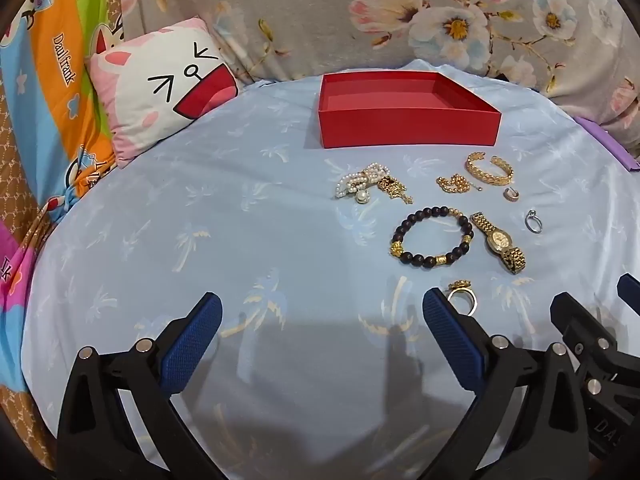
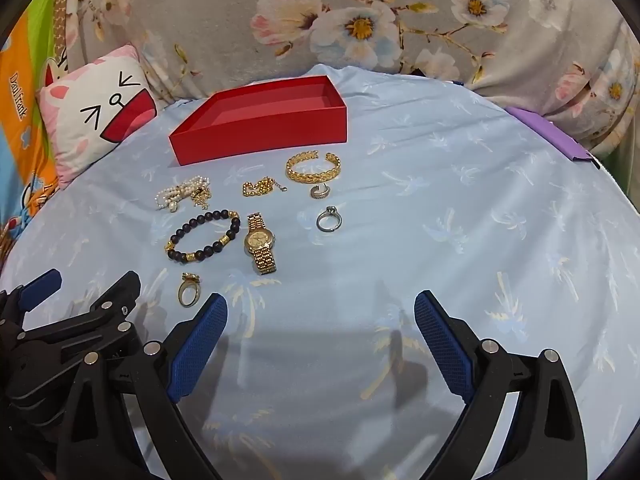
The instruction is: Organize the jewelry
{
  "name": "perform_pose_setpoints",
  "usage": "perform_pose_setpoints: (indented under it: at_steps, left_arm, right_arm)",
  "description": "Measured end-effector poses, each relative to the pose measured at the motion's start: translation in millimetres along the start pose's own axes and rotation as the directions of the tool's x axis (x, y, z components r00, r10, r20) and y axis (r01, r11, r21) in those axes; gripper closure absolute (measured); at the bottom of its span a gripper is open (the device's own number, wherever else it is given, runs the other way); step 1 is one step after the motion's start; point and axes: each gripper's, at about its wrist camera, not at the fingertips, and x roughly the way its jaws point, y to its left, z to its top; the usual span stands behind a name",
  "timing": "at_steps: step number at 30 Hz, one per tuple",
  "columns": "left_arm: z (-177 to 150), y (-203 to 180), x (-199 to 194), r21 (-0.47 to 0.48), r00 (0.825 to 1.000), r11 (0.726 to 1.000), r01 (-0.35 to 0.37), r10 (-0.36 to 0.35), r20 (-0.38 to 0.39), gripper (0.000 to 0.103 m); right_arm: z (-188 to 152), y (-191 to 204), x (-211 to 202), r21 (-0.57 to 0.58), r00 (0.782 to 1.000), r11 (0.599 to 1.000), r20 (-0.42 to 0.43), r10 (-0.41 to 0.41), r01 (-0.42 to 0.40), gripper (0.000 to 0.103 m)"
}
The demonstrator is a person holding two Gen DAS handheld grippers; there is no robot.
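An open red box (image 1: 408, 126) (image 2: 260, 134) sits at the far side of the blue sheet. In front of it lie a pearl piece (image 1: 358, 182) (image 2: 180, 194), a gold chain (image 1: 454, 184) (image 2: 260, 188), a gold bangle (image 1: 490, 169) (image 2: 314, 168), a small hoop ring (image 1: 511, 195) (image 2: 320, 192), a silver ring (image 1: 533, 221) (image 2: 329, 220), a dark bead bracelet (image 1: 432, 236) (image 2: 204, 236), a gold watch (image 1: 499, 242) (image 2: 261, 244) and a gold ring (image 1: 462, 298) (image 2: 188, 290). My left gripper (image 1: 322, 316) and right gripper (image 2: 320, 316) are open, empty, side by side near the front.
A cat-face pillow (image 1: 160, 80) (image 2: 92, 112) lies at the far left. A floral cushion (image 1: 400, 12) (image 2: 360, 20) runs along the back. A purple flat item (image 2: 552, 134) sits at the right edge. The blue sheet (image 1: 200, 240) spreads left of the jewelry.
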Motion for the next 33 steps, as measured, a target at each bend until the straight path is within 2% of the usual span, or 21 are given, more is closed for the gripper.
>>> perform_pose_setpoints:
  at_steps: [6,7,15,33]
  left_arm:
    - [1.8,-2.4,0.4,-0.005,1.000,1.000,0.015,-0.015,-0.018,0.005]
    - [1.2,5.4,4.0,-0.022,0.999,0.999,0.035,-0.036,-0.027,0.005]
    - [-0.2,3.2,4.4,-0.020,0.999,0.999,0.030,-0.030,-0.022,0.005]
    - [0.2,3.0,1.7,-0.022,0.999,0.999,0.035,-0.036,-0.021,0.006]
  right_arm:
    - [0.1,-0.6,-2.1,-0.005,1.000,1.000,0.010,-0.016,0.016,0.010]
    - [-0.4,-0.6,-2.9,-0.004,1.000,1.000,0.010,-0.021,0.021,0.010]
    - [0.6,0.6,0.9,-0.003,1.000,1.000,-0.019,-0.018,0.018,0.010]
    - [1.0,-0.4,1.5,-0.004,1.000,1.000,-0.018,-0.023,0.023,0.010]
